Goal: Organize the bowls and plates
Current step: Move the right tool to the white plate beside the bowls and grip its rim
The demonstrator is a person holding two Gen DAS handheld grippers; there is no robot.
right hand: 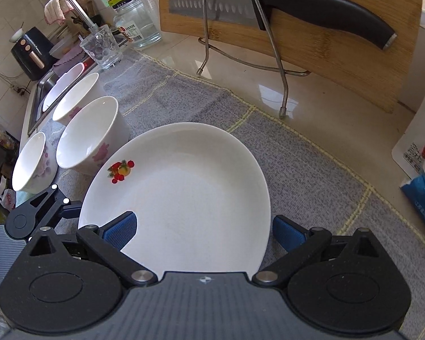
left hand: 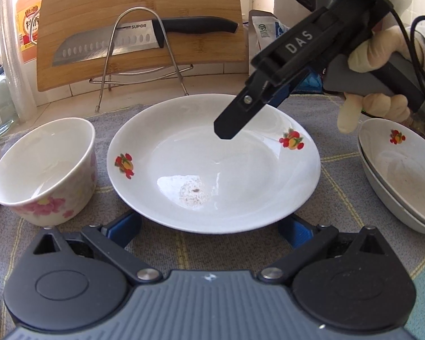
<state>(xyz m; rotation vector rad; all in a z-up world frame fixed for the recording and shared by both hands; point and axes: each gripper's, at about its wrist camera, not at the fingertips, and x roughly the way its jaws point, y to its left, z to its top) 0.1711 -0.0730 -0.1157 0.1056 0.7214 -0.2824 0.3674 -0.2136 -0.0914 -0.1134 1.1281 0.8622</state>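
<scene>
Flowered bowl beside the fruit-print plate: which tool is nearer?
Left. The left tool sits at the plate's near rim, right beside the flowered bowl. The right tool hangs over the plate's far side, away from the bowl.

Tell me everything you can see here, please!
plate: 1, white with fruit prints, middle of the cloth
bowls: 3 in the right view, white with pink flowers, beside the plate
stacked dishes: 2, white on grey, other side of the plate
cloth: 1, grey with yellow lines, under the dishes
board: 1, wooden, upright in a wire rack
knife: 1, black handle, against the board
glass: 1, clear, by the sink
left hand-held gripper: open, at the plate's near rim
right hand-held gripper: open, over the plate
gloved hand: 1, pale
</scene>
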